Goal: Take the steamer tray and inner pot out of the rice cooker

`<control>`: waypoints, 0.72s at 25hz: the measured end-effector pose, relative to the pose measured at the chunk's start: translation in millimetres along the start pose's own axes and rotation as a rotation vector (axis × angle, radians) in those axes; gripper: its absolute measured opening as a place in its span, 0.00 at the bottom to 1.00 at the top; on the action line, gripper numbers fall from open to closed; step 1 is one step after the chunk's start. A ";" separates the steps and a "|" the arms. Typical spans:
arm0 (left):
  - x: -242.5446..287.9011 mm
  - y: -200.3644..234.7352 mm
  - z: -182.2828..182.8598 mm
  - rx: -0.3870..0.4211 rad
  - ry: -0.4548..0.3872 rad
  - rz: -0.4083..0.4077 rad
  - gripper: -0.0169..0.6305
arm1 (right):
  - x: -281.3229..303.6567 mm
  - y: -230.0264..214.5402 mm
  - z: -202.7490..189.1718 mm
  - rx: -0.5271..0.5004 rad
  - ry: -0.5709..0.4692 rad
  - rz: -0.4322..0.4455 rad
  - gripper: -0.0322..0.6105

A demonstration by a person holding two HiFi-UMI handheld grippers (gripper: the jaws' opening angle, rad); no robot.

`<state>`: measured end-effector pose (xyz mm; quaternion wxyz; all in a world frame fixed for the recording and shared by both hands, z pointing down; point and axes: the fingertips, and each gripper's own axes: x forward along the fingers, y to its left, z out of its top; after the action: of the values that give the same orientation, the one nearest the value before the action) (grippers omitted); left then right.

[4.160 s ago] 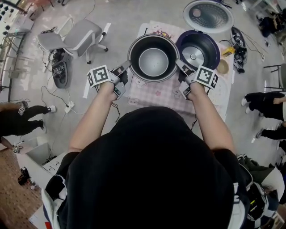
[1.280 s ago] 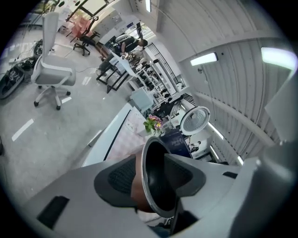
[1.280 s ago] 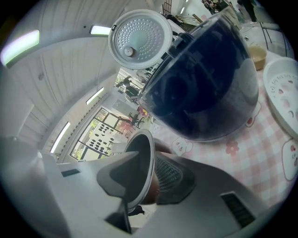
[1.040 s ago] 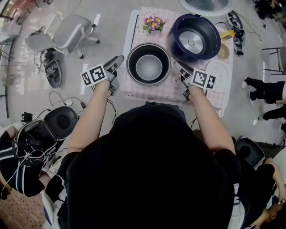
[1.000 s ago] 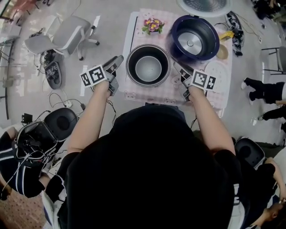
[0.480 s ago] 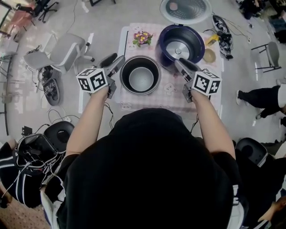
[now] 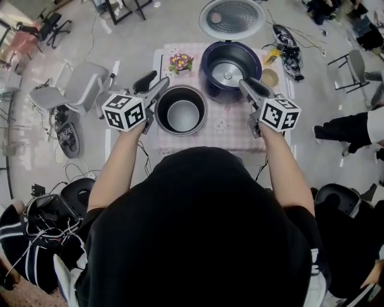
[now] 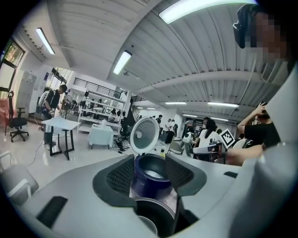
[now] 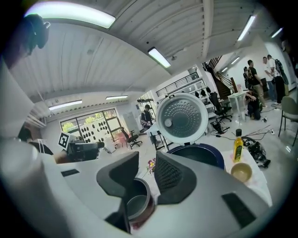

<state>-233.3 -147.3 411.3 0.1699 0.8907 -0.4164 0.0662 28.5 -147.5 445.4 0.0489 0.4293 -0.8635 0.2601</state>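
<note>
The metal inner pot (image 7: 181, 110) stands empty on the pink checked tablecloth (image 7: 231, 126), left of the dark blue rice cooker (image 7: 230, 62). The cooker's round lid (image 7: 231, 18) is tipped up behind it. My left gripper (image 7: 154, 84) hovers at the pot's left rim, open and empty. My right gripper (image 7: 249, 89) hangs between pot and cooker, jaws slightly apart with nothing in them. Through the left gripper's (image 8: 151, 173) jaws I see the cooker (image 8: 150, 179); the right gripper's (image 9: 146, 173) frame the pot (image 9: 134, 201). No steamer tray shows.
A small flower pot (image 7: 180, 61) sits at the table's back left, a bowl (image 7: 270, 77) and a yellow bottle (image 9: 238, 142) to the right of the cooker. An office chair (image 7: 72, 90) stands to the left, and seated people's legs (image 7: 351, 129) to the right.
Four seconds ago both grippers held the pot's rim in the air. The pot now rests on the table, and over the last second both empty grippers have risen away from it.
</note>
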 end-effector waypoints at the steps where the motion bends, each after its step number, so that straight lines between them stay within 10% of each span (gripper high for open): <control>1: 1.9 -3.7 3.0 0.010 0.000 -0.009 0.38 | -2.3 0.1 3.9 -0.008 -0.007 -0.006 0.24; 18: 33.3 -56.3 13.8 0.091 0.013 -0.130 0.38 | -56.5 -12.9 23.5 -0.082 -0.069 -0.140 0.24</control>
<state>-169.2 -142.6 393.1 0.1360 0.9222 -0.3533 0.0794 77.1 -125.1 413.0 0.0547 0.4948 -0.8425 0.2057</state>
